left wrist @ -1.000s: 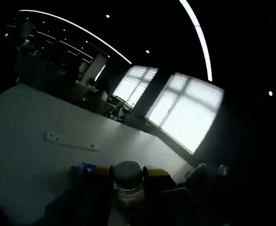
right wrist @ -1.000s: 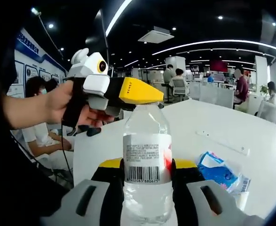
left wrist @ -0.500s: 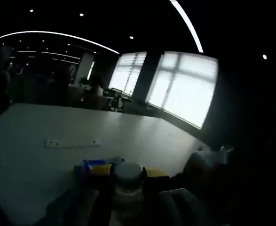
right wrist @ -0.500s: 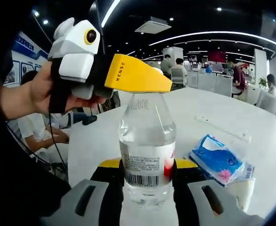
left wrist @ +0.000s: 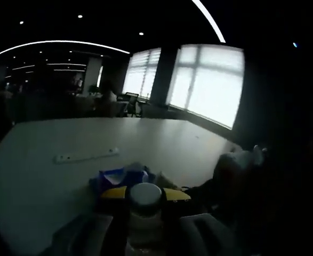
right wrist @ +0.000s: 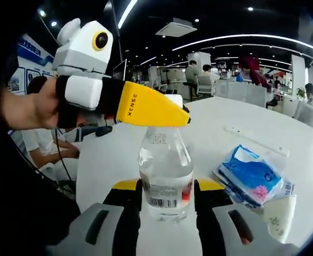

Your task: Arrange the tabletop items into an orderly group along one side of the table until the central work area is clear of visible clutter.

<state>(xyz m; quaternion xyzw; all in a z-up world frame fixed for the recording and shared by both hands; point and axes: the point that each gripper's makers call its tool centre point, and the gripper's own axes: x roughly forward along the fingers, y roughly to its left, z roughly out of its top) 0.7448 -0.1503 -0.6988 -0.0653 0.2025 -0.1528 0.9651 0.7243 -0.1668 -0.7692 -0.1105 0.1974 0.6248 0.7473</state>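
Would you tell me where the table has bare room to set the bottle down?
Bare table lies beyond the white strip. It is crowded near the bottle, where the blue tissue pack and a paper cup lie.

Left gripper view dim, backlit by windows [left wrist: 209, 80] — right gripper view bright, sharp

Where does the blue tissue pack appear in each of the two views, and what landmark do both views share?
Left gripper view: the blue tissue pack lies low at centre, just beyond the bottle cap.
Right gripper view: it lies at lower right, right of the water bottle.
Shared landmark: the long white strip on the table.
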